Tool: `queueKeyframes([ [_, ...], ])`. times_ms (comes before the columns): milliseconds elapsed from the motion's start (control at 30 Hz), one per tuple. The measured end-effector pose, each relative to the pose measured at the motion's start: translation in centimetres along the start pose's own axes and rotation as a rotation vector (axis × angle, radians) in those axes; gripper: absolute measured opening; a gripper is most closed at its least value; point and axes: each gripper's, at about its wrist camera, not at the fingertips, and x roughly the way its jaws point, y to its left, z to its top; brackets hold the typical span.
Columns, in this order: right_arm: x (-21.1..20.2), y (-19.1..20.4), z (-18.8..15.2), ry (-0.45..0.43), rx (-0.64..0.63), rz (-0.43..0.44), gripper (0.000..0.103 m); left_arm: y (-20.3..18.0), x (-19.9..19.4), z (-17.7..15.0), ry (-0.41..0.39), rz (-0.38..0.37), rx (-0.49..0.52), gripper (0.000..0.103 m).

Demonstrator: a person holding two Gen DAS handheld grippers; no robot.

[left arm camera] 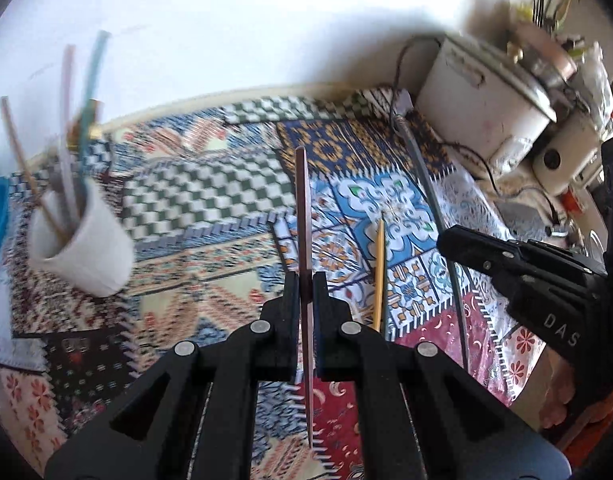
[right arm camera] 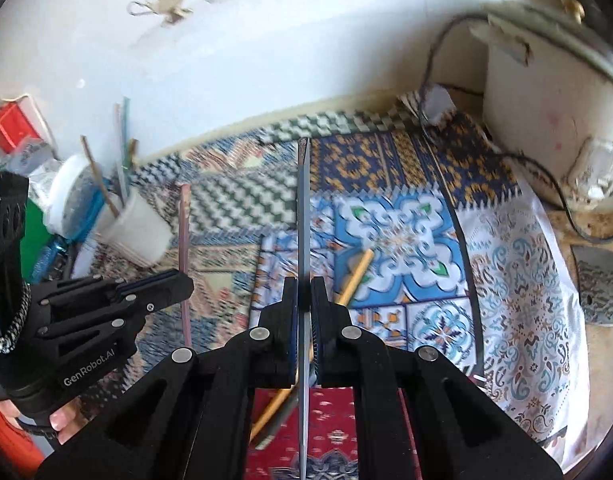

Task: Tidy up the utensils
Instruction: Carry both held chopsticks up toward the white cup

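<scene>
**Two grippers, each holding one long thin stick above the patterned cloth**

Left wrist view: the black left gripper [left arm camera: 305,280] has its jaws closed tight on a thin pinkish-brown stick [left arm camera: 302,200], which stands straight up between the fingers and also reaches down below them. Under it lies the colourful patchwork cloth [left arm camera: 210,200]. A thin yellow wooden stick [left arm camera: 379,268] lies on the cloth just right of the gripper. At the left, a white cup [left arm camera: 86,248] stands tilted in the picture and holds several sticks and straws; it is blurred. The black right gripper [left arm camera: 446,240] shows at the right edge with a long grey stick [left arm camera: 430,192] in it. A white appliance [left arm camera: 482,100] with a cable stands at the far right.

Right wrist view: the right gripper [right arm camera: 304,292] is closed tight on the thin grey stick [right arm camera: 303,208], which runs up and down between its fingers. The yellow stick [right arm camera: 356,276] lies on the cloth [right arm camera: 386,220] behind it. The left gripper [right arm camera: 186,280] is at the left with the pinkish stick [right arm camera: 184,220]. The cup [right arm camera: 134,228] stands further left, near the wall.
</scene>
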Motion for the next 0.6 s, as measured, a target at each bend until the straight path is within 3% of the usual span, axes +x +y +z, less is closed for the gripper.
queueKeyframes([
  [600, -3.4, 11.2, 4.6, -0.190, -0.169, 0.180, 0.006, 7.3, -11.7, 0.3, -0.257, 0.152, -0.127, 0.004],
])
